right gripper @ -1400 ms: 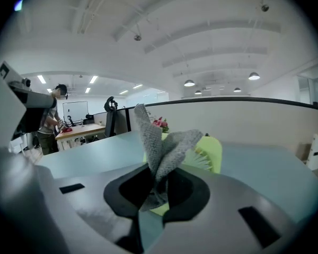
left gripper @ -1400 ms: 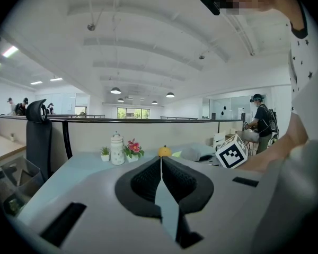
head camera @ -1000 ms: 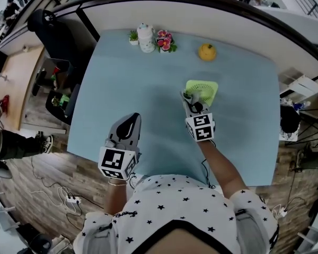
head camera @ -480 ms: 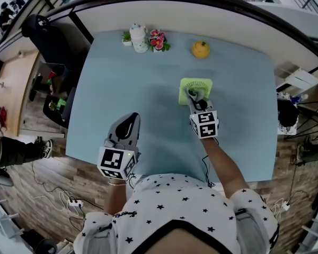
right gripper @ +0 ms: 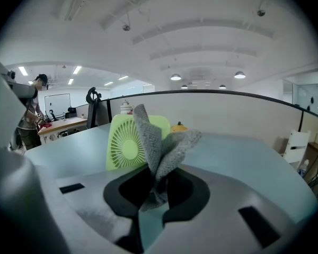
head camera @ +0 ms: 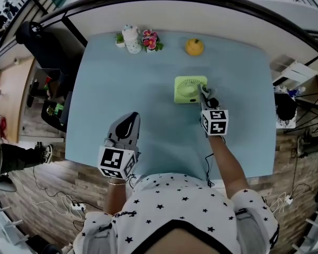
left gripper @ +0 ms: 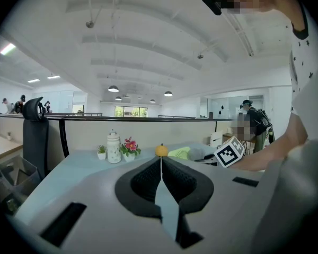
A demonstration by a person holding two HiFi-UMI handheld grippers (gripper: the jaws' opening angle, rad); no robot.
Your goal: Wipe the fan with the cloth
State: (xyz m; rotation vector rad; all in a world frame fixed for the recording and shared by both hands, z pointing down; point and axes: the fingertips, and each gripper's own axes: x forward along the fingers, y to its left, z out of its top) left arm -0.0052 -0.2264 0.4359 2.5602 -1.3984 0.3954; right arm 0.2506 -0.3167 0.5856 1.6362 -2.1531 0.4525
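Cloth [right gripper: 160,141] poised beside fan [head camera: 190,89]

Hold it pinched in right gripper [head camera: 205,95], right of fan near desk's [head camera: 122,78] middle; sweep lightly across grille [right gripper: 126,144] without shoving. Leave left gripper [head camera: 127,126], pressed together and empty, by near edge.

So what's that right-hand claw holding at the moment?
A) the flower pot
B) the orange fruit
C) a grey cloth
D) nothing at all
C: the right gripper view shows the right claw closed on a grey cloth, which sticks up from between its jaws in front of the green fan.
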